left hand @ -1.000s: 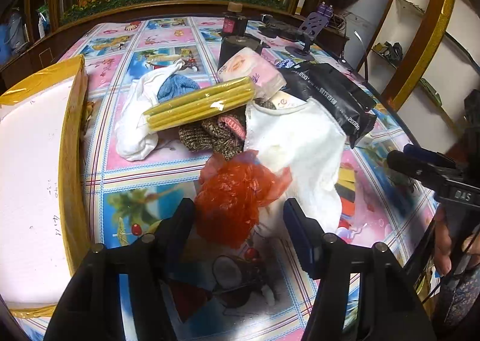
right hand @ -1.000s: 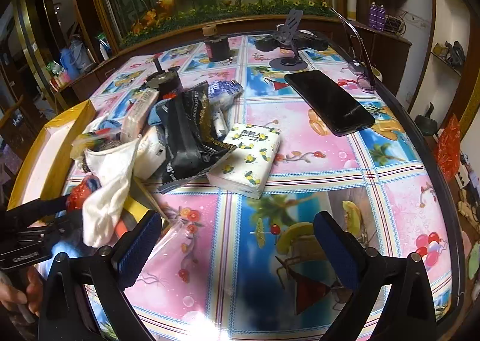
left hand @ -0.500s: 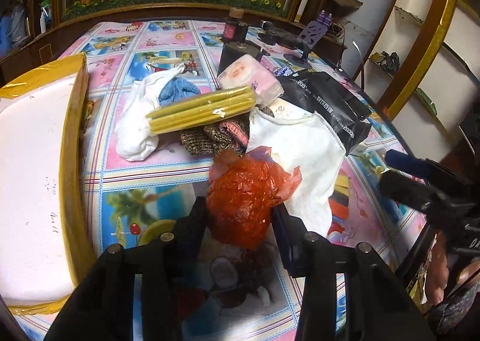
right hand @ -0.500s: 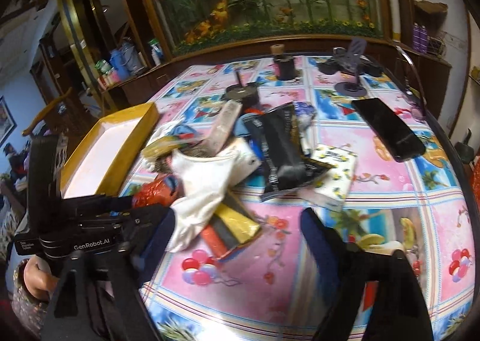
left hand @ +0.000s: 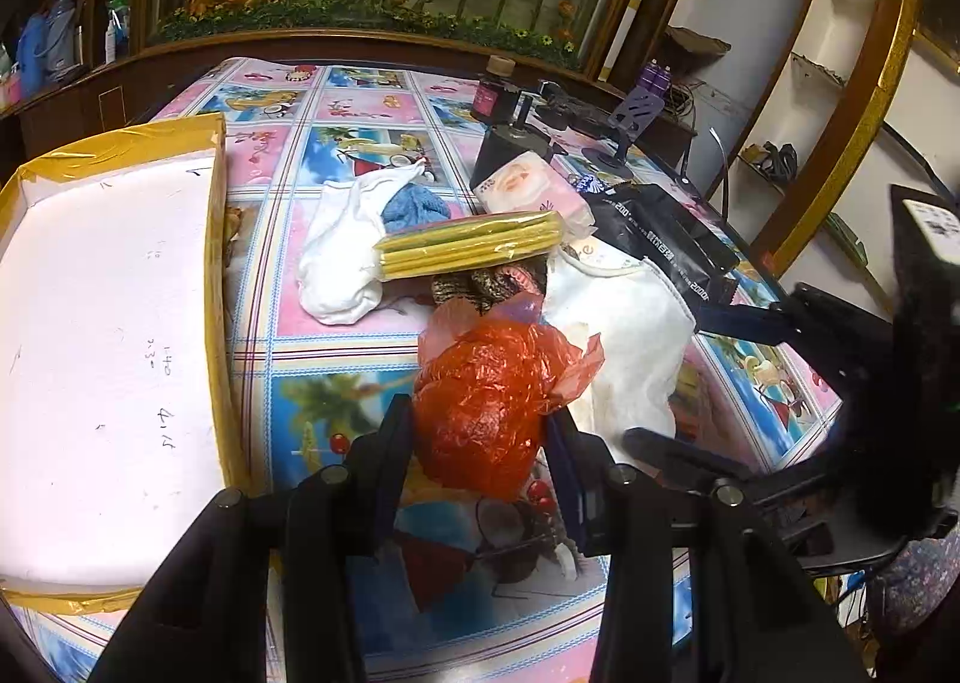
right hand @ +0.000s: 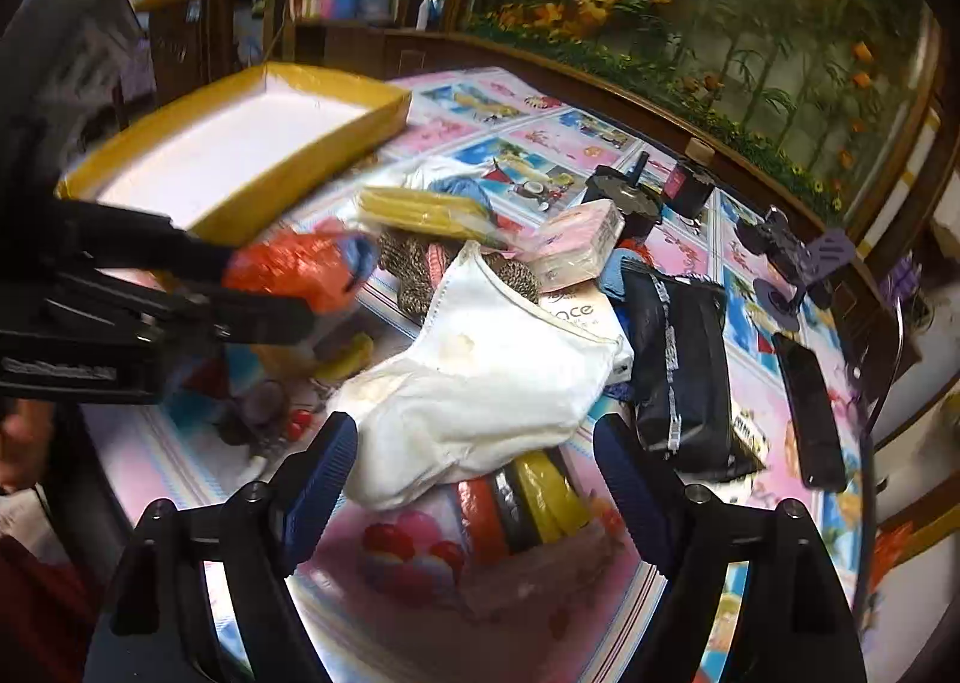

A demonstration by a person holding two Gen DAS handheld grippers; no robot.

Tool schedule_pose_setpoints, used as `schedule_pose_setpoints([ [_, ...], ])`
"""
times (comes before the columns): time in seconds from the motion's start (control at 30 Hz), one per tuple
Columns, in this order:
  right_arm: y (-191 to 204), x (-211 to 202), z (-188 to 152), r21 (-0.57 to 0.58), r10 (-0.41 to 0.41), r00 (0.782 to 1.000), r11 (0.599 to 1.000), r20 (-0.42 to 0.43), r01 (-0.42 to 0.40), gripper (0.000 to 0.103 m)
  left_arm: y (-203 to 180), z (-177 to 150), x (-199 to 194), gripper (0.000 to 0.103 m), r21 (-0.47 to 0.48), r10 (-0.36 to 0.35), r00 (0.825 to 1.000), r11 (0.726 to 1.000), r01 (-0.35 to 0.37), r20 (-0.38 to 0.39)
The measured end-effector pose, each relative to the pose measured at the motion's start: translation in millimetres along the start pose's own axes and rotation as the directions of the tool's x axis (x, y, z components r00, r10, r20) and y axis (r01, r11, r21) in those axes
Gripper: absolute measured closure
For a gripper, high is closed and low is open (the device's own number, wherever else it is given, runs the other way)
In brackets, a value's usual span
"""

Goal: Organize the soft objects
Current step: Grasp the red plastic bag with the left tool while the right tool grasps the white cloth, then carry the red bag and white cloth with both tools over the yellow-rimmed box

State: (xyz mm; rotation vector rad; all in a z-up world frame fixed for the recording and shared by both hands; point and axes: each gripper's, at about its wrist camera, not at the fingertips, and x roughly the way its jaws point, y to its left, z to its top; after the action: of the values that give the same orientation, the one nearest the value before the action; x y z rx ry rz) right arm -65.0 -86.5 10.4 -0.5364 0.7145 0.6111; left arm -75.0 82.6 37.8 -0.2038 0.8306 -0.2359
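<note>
A crumpled red plastic bag is pinched between the pads of my left gripper, just above the patterned tablecloth. The right wrist view shows the same bag in that gripper, at the left. My right gripper is over the near end of a white cloth. Its jaws are opening and stand either side of the cloth without pressing on it. The left wrist view shows the right gripper beside the white cloth.
A shallow white box with a yellow rim lies at the left. The heap behind holds a yellow packet, a white sock, a pink tissue pack and a black pouch. A phone lies at the right.
My left gripper closed on the red bag and drew it a little off the heap. The right gripper rolled and swung left across the table to the white cloth.
</note>
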Motion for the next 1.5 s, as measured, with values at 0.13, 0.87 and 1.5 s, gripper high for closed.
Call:
schedule_pose_setpoints([
  [0.13, 5, 19, 2, -0.004, 0.003, 0.999, 1.000, -0.038, -0.004, 0.024, 2, -1, -1, 0.061, -0.006, -0.002, 1.000, 1.000, 0.002, 0.003],
  [0.87, -20, -34, -29, 0.279, 0.122, 0.982, 0.947, 0.143, -0.158, 0.087, -2, 0, -6, 0.061, -0.004, 0.001, 1.000, 1.000, -0.001, 0.021],
  [1.5, -35, -61, -31, 0.362, 0.113, 0.969, 0.913, 0.222, -0.189, 0.087, -3, 3, -24, 0.061, -0.001, 0.009, 0.998, 1.000, -0.009, 0.059],
])
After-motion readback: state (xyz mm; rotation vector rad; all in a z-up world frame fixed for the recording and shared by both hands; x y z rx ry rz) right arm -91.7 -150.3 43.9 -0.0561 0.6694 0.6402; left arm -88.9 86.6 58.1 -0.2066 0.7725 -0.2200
